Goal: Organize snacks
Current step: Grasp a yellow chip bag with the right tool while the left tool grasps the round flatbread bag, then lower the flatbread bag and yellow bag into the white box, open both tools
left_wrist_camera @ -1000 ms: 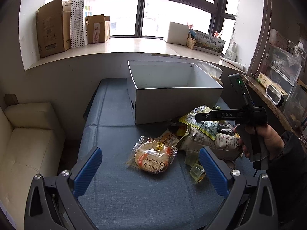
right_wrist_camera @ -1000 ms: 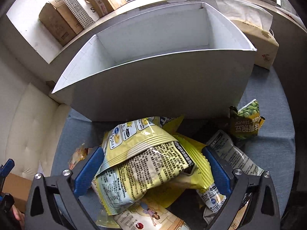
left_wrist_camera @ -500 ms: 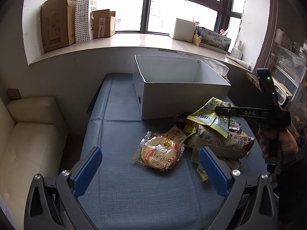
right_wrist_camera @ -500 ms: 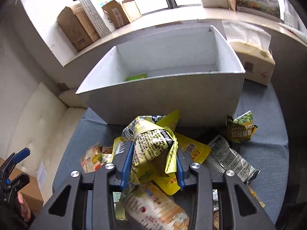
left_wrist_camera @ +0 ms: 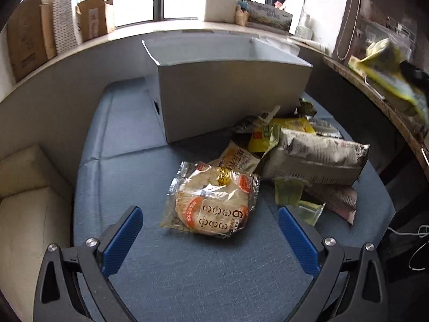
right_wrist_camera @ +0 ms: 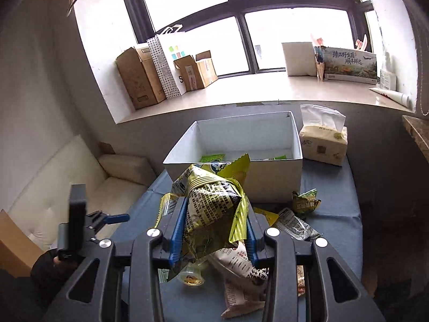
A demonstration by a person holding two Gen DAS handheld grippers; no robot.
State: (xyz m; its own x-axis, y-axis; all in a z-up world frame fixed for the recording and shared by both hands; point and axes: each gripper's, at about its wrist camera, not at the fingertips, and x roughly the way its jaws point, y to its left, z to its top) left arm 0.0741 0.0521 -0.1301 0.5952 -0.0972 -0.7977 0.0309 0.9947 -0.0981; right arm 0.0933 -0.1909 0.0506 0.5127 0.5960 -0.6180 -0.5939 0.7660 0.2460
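Note:
My right gripper (right_wrist_camera: 214,226) is shut on a yellow snack bag (right_wrist_camera: 211,201), lifted above the pile. That same yellow snack bag (left_wrist_camera: 388,72) shows blurred at the upper right of the left wrist view. A white open box (right_wrist_camera: 296,145) stands behind it, with a few green packets (right_wrist_camera: 211,158) on its floor. My left gripper (left_wrist_camera: 209,234) is open, low over the blue table (left_wrist_camera: 187,273). A clear-wrapped round cake pack (left_wrist_camera: 211,204) lies just ahead of its fingertips. Further snack bags (left_wrist_camera: 313,158) are heaped to the right of the white open box (left_wrist_camera: 230,96).
A tissue pack (right_wrist_camera: 323,145) sits right of the box. Cardboard boxes (right_wrist_camera: 139,77) and a dotted bag (right_wrist_camera: 163,67) line the window sill. A cream sofa (left_wrist_camera: 24,201) borders the table's left edge. A wooden shelf (left_wrist_camera: 375,99) runs along the right.
My right gripper closed on the yellow bag and rose with it off the pile. My left gripper sank toward the cake pack, which now looms larger.

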